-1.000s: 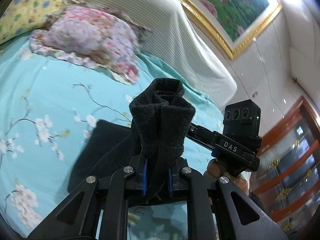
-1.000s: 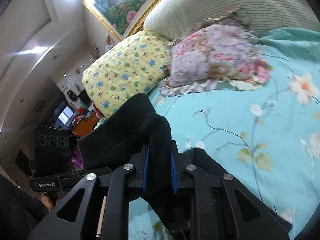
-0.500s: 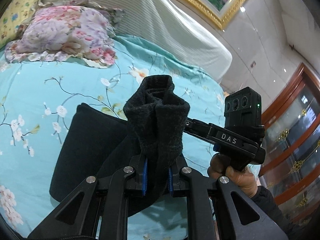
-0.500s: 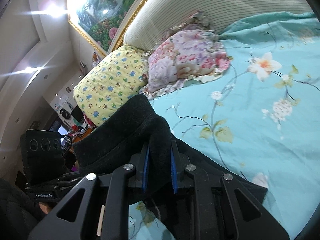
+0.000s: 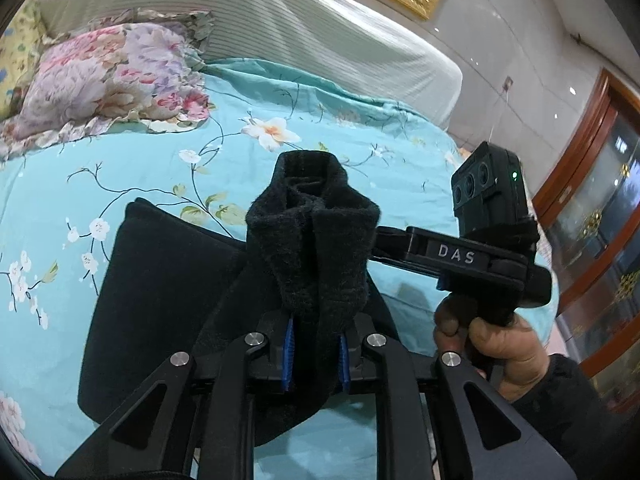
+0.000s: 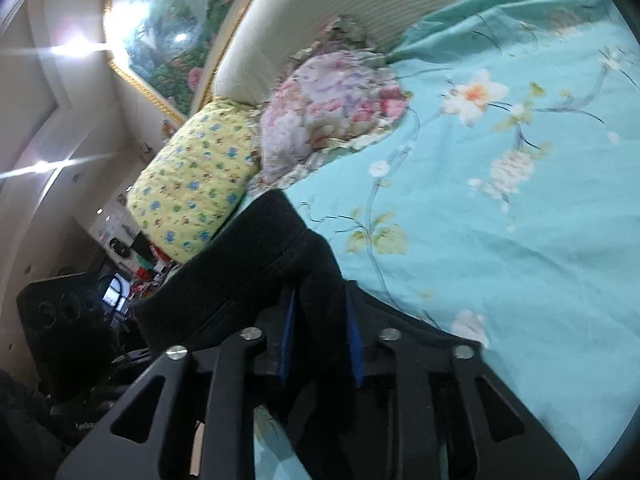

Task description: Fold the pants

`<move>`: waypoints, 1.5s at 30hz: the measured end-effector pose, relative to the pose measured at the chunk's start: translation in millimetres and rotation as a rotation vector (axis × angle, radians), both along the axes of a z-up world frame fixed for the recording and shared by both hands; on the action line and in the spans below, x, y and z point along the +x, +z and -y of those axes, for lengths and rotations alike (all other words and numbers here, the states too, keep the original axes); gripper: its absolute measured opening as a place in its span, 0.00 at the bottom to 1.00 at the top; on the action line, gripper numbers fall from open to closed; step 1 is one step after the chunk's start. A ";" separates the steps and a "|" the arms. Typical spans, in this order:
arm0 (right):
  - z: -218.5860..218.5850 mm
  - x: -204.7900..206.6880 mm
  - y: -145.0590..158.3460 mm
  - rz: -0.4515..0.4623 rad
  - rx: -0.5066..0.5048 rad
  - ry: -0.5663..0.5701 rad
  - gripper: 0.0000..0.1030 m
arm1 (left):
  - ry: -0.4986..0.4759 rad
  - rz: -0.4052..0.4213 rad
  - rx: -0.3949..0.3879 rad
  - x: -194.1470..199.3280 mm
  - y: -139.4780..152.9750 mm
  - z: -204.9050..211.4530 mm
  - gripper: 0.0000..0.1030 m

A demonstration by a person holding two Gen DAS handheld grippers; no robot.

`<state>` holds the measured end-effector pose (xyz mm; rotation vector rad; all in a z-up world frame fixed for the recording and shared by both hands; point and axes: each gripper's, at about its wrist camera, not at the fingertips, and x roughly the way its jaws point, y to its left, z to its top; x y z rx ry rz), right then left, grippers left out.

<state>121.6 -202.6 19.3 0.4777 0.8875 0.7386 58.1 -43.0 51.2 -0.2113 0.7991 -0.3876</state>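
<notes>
Gripping a bunched edge of the black fleecy pants (image 5: 168,300), the left gripper (image 5: 314,350) has its blue-padded fingers (image 5: 289,344) pressed onto a thick wad of fabric that stands up between them. The right gripper (image 6: 320,344) pinches another bunch of the same garment in the same way, its blue pads (image 6: 286,332) squeezing dark cloth that rises toward the camera.

Both held ends are lifted off the turquoise floral bedspread (image 5: 120,168), while the rest of the pants lies on it below as a dark, roughly rectangular panel. That panel looks smooth and already doubled, so at least one fold seems to be in. What remains, as I judge it, is to carry the raised edge across the lying part, lay it flat, let go and smooth the stack.

A pink floral pillow (image 5: 100,76) and a yellow patterned pillow (image 6: 196,176) sit near the headboard, well apart from the pants.
</notes>
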 end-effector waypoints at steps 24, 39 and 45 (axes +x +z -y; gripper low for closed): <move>64.2 -70.7 16.6 -0.024 -0.050 -0.350 0.77 | -0.197 0.134 -0.030 -25.6 10.3 10.7 0.72; 49.4 -107.4 35.5 0.007 -0.088 -0.400 0.84 | -0.003 0.117 -0.085 -11.1 13.2 -69.6 0.74; 35.8 -118.4 34.6 0.010 -0.136 -0.389 0.85 | 0.035 0.094 -0.103 -12.2 7.2 -90.6 0.77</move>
